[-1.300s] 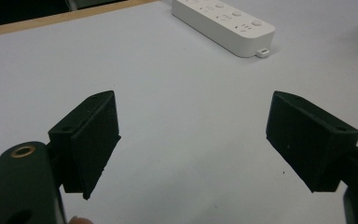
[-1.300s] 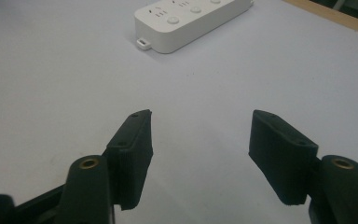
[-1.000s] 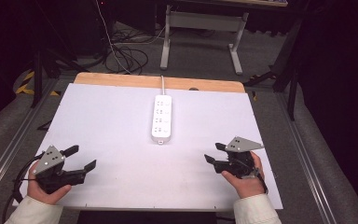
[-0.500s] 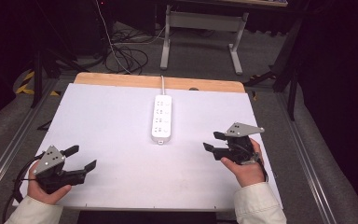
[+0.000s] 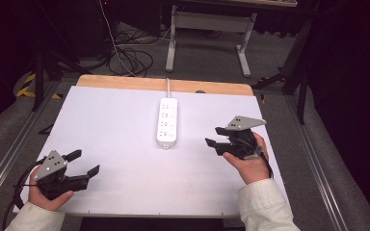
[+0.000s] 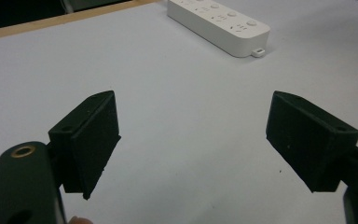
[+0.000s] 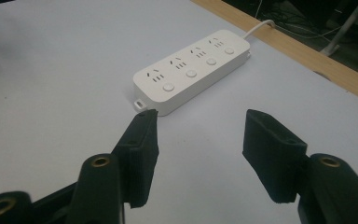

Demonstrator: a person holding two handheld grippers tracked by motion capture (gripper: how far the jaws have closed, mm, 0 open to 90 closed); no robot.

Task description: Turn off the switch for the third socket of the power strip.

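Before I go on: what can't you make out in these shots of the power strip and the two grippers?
- Power strip: its cord drops behind the table's far edge in the high view, so the plug end is hidden.
- Switch positions: buttons too small to tell on or off.
- Left gripper, right gripper: bodies cut off by the bottom edge of their own views.

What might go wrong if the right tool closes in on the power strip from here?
The power strip lies loose on the smooth white table, so a push from the open right tool might slide it instead of gripping it. Its cord runs off the far edge and could tug back or snag if lifted.
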